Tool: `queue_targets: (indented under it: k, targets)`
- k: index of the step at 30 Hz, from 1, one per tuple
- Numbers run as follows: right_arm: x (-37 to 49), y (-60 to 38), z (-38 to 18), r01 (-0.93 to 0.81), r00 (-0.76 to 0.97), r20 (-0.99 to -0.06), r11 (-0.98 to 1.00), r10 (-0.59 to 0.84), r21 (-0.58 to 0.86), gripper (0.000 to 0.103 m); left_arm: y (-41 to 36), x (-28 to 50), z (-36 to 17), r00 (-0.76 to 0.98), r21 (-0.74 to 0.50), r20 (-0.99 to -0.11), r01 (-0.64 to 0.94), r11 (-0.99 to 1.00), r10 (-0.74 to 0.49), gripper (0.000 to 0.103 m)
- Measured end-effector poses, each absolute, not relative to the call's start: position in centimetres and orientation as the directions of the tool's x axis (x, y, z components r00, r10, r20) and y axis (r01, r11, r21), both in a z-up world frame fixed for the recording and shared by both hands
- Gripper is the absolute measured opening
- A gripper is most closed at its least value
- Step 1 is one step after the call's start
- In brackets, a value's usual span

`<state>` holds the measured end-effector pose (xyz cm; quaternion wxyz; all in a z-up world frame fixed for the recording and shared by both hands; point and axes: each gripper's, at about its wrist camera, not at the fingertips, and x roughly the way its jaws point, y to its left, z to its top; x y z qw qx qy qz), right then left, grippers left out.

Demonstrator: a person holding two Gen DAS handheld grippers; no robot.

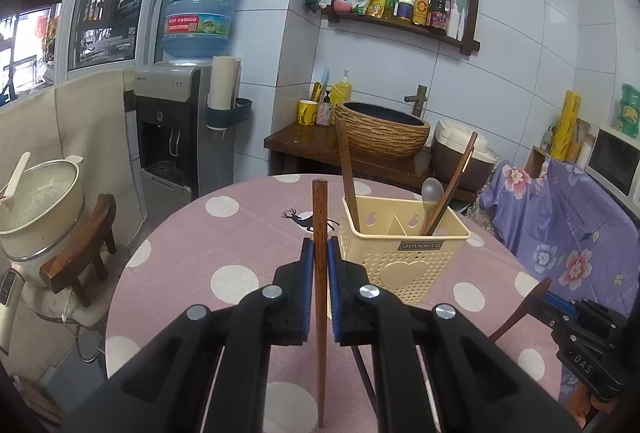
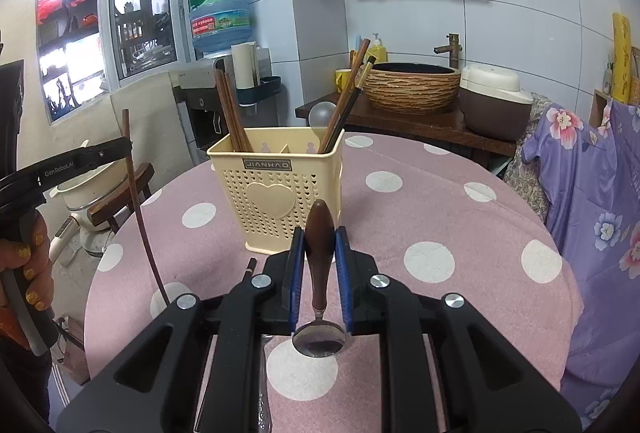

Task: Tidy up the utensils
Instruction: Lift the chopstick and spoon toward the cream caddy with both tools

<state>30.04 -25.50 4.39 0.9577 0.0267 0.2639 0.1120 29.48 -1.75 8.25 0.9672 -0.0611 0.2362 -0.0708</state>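
A: What is your left claw (image 1: 320, 265) doing?

B: I am pinching a chopstick (image 1: 319, 233) in it. The blue pads are pressing on both sides of the brown stick, which is standing nearly upright, its blunt end poking up above the pads and its thin end hanging down toward the tabletop (image 1: 180, 253).

A: And the right claw (image 2: 319, 253)?

B: I am squeezing a spoon (image 2: 319, 297) there. The pads are gripping its dark wooden handle; the handle tip is pointing away from me, and the metal bowl is hanging just below the pads, nearer the camera, over the pink dotted cloth.

A: Where is the holder (image 2: 280, 185)?

B: It is standing on the tabletop just beyond both claws, a cream basket with a heart on its front and dividers inside. Brown chopsticks are leaning in its left compartment; more chopsticks and a pale spoon are leaning in its right one.

A: Is anything lying loose?

B: In the right view a dark stick end (image 2: 251, 267) is peeking out beside my right claw, and a silvery handle (image 2: 264, 393) is lying under it. What each belongs to, I cannot tell.

A: Are the claws touching?

B: No, they are sitting apart, the left one holding its chopstick off to the left of the holder.
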Motion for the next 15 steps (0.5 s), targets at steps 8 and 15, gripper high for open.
queue_targets:
  k: [8,15]
  targets:
    - [30.9,-25.1,5.5,-0.216,0.831,-0.501,0.97,0.241,0.108,0.016,-1.6,29.8,9.7,0.892,-0.145,-0.419,0.117,0.983,-0.168,0.008]
    - [31.9,-24.8,7.6,-0.248,0.827,-0.493,0.962,0.271,0.112,0.016,-1.5,30.4,11.9,0.899,-0.14,-0.396,0.144,0.98,-0.189,0.008]
